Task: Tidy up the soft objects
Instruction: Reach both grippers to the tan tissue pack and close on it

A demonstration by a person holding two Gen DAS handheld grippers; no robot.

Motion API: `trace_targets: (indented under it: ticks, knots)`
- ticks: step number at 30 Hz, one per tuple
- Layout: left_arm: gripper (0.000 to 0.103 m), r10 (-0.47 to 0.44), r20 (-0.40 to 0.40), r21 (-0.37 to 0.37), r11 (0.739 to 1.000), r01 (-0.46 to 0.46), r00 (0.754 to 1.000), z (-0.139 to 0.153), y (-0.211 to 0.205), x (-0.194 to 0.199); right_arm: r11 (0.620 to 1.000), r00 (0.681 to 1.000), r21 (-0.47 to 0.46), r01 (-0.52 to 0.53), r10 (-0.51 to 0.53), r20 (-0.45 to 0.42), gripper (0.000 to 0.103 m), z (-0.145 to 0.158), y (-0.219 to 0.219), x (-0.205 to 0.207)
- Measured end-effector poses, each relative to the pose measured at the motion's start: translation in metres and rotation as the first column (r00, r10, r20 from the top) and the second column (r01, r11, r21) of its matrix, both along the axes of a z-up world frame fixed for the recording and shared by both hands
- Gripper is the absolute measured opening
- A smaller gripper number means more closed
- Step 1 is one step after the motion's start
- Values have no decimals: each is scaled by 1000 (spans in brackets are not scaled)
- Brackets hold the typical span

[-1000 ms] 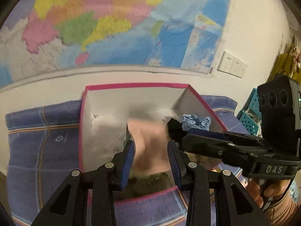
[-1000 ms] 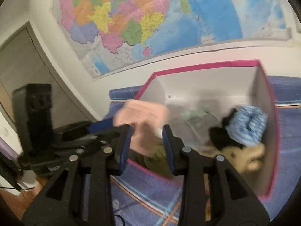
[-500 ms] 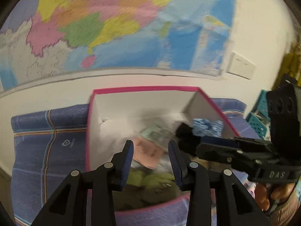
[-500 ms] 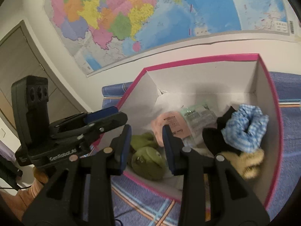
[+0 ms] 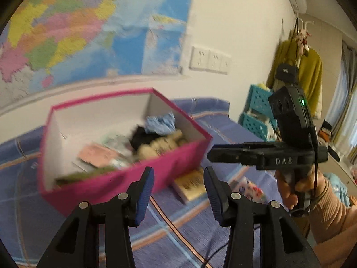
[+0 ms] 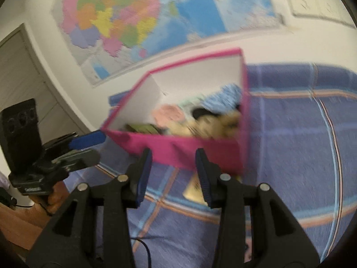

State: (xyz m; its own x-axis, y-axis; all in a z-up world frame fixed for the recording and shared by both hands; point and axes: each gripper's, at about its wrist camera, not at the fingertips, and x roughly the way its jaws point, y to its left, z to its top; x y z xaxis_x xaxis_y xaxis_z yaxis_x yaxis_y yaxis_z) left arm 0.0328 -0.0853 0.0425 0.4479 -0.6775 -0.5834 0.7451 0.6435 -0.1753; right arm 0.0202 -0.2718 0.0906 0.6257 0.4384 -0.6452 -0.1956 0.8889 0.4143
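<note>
A pink box (image 5: 125,178) (image 6: 178,147) stands on the blanket. In it lie a pale pink packet (image 5: 96,154) (image 6: 167,114), a blue checked scrunchie (image 5: 160,122) (image 6: 225,99), a black soft item (image 5: 140,136), a beige fluffy one (image 5: 160,145) (image 6: 209,125) and a green one (image 5: 89,174) (image 6: 142,128). My left gripper (image 5: 178,178) (image 6: 100,143) hovers before the box's near wall, its jaws opening with nothing between them. My right gripper (image 6: 173,158) (image 5: 214,154) sits to the right of the left one, near the box's front; its jaws are opening too and hold nothing.
A yellow packet (image 5: 189,183) (image 6: 194,189) lies against the box's near corner, a colourful packet (image 5: 250,187) beside it. The blue-purple checked blanket (image 6: 290,145) spreads right of the box. A cable (image 5: 169,221) crosses it. Teal crates (image 5: 256,111) and hanging clothes (image 5: 308,76) stand at the right.
The pink packet held between both grippers over the box now lies inside it. Both grippers have let go, drawn back from the box and spread their jaws wider.
</note>
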Motion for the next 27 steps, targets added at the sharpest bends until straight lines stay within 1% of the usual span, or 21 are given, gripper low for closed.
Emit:
trace_targets:
  ticks: [3, 6, 10, 14, 19, 27]
  knots:
    - [47, -2, -46, 38, 999, 4, 999, -22, -14, -2, 999, 998, 3, 45, -45, -45, 42, -17, -14, -11]
    - [47, 4, -85, 90, 996, 3, 996, -42, -28, 0, 996, 992, -19, 92, -94, -81, 42, -32, -23, -16]
    - [47, 25, -107, 128, 992, -11, 994, -59, -42, 0, 992, 984, -9, 124, -124, -125, 42, -51, -30, -19]
    - [47, 47, -114, 143, 989, -31, 992, -66, -47, 1, 991, 977, -22, 135, -136, -165, 42, -66, -32, -18]
    - [47, 63, -130, 158, 986, -42, 990, -73, -53, 3, 989, 974, -15, 146, -146, -175, 42, -71, -37, -13]
    - [46, 77, -158, 180, 983, -48, 984, -86, -63, 11, 993, 972, -23, 120, -122, -201, 42, -81, -36, 9]
